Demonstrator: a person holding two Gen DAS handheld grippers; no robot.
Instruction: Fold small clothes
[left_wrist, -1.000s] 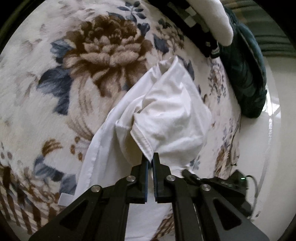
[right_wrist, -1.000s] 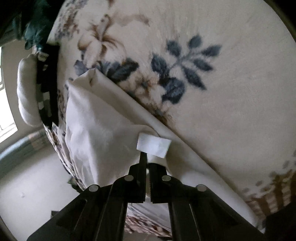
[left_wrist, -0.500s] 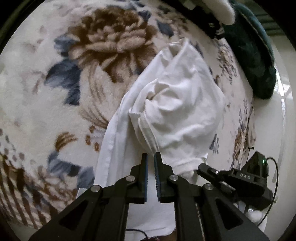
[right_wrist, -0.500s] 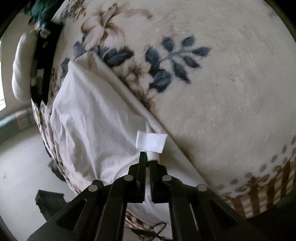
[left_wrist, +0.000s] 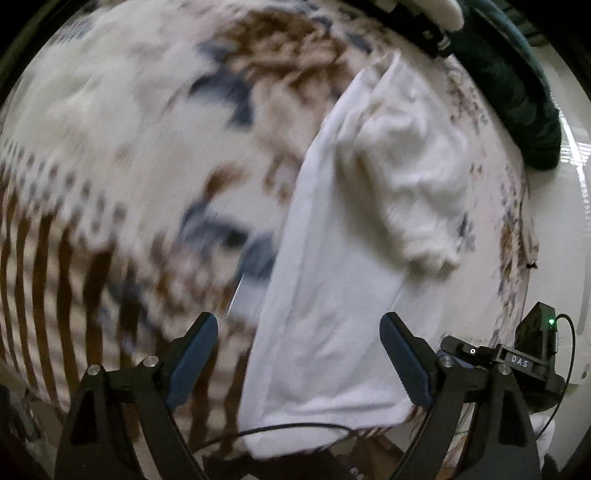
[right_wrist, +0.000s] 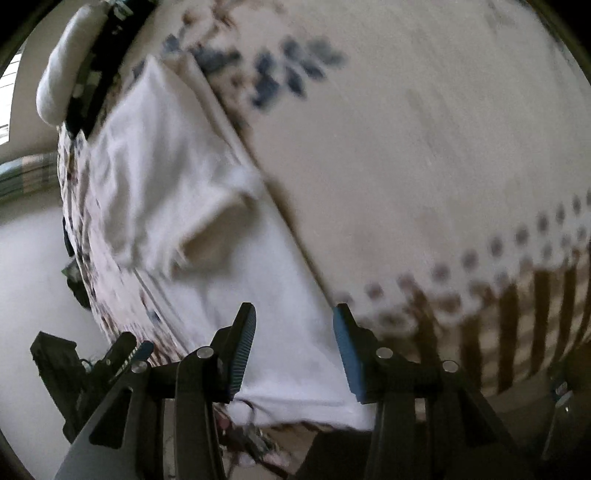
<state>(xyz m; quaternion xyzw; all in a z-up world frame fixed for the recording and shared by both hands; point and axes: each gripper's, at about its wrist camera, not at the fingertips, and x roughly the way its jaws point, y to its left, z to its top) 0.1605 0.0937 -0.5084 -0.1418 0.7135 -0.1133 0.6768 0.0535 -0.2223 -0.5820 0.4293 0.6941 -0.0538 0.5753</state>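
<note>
Left gripper (left_wrist: 299, 345) is released, jaws opening wide, nothing pinched; the white garment (left_wrist: 332, 295) lies below and between the fingers, not touched by the pads. Right gripper (right_wrist: 293, 339) is also let go, jaws opening and roughly half spread, with the same cloth (right_wrist: 229, 258) under the gap and no pad pressing on it.

Garment sits on a floral blanket (left_wrist: 129, 129), cream with brown and blue flowers and a brown striped border (right_wrist: 517, 314) near the edge. It forms a long strip running away from both cameras, near end at the blanket's border. One part is folded back on top, a lumpy flap (left_wrist: 406, 177) with a loose hem, lying on the far half. In the right wrist view the flap (right_wrist: 207, 229) shows a lifted, shadowed edge.

Both views are motion-blurred, so fabric detail is soft.

Far end: a dark green cushion (left_wrist: 517, 96) and a white padded item (right_wrist: 62, 85) at the blanket's edge. Right gripper's body (left_wrist: 517, 358) shows in the left view, lower right, green light on. Pale floor (right_wrist: 33, 266) beside the blanket.
</note>
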